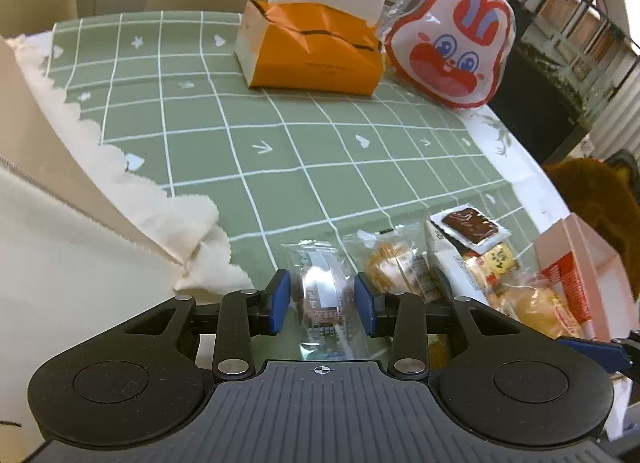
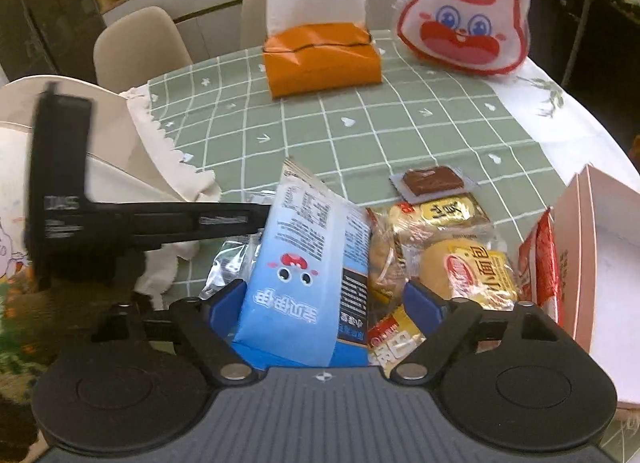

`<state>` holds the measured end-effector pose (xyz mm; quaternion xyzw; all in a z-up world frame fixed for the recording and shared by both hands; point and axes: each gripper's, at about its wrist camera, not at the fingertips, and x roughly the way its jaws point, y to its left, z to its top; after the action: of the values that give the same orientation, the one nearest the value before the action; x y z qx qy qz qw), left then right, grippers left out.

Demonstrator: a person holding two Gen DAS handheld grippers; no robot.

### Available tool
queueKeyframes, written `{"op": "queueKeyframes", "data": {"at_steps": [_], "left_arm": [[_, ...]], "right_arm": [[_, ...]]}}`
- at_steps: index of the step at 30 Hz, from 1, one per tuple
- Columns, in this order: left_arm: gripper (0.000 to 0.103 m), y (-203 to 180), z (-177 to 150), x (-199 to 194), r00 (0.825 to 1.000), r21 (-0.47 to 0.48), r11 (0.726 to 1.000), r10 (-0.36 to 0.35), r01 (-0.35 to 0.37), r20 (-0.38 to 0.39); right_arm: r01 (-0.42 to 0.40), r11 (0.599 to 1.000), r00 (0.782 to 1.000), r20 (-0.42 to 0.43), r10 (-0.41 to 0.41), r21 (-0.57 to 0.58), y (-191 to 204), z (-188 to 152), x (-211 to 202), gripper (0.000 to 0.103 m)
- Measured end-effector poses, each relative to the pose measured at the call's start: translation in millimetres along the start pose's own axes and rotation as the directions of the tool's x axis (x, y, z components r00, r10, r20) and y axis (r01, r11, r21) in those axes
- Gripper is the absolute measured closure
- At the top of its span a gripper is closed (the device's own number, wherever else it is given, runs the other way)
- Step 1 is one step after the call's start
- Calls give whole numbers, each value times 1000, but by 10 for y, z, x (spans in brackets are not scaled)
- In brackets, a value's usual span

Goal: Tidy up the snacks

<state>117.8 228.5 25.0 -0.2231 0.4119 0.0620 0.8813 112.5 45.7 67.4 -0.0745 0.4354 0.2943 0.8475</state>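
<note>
Early stage: left gripper (image 1: 320, 299) jaws closed on a brown cake pack (image 1: 320, 295), right gripper (image 2: 324, 299) jaws wide around a blue pouch (image 2: 304, 263), unclear if gripping; snack pile (image 2: 444, 247) remains at table's (image 2: 360, 135) near edge, beside pink box (image 2: 600, 247).

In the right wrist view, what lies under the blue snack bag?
The blue snack bag leans over a clear crinkled wrapper at its left and a small yellow packet at its right. Whatever is directly beneath its middle is covered.
</note>
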Motion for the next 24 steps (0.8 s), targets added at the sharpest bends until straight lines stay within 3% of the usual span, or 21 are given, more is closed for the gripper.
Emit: {"op": "queueKeyframes", "data": {"at_steps": [3, 6, 8, 13, 18, 22, 24], "left_arm": [[67, 31, 46, -2, 1000, -26, 1000, 9, -9, 16], [67, 66, 178, 21, 994, -55, 995, 84, -81, 64], [67, 66, 242, 79, 993, -48, 993, 110, -108, 46], [67, -119, 128, 132, 997, 46, 996, 74, -75, 10], [71, -317, -165, -20, 1000, 112, 993, 24, -22, -16], [71, -437, -409, -153, 999, 128, 992, 9, -4, -32], [71, -446, -526, -224, 999, 110, 994, -1, 5, -36]], "right_arm": [[30, 999, 999, 27, -30, 12, -79, -10, -112, 19], [75, 997, 996, 44, -75, 8, -158, 21, -139, 19], [108, 994, 993, 49, -108, 13, -249, 34, -158, 22], [253, 966, 962, 96, -256, 44, -628, 29, -270, 28], [246, 967, 967, 53, -249, 62, -829, -73, -294, 52], [256, 965, 958, 116, -261, 49, -705, -200, -441, 56], [193, 981, 967, 162, -196, 35, -602, -209, -591, 56]]}}
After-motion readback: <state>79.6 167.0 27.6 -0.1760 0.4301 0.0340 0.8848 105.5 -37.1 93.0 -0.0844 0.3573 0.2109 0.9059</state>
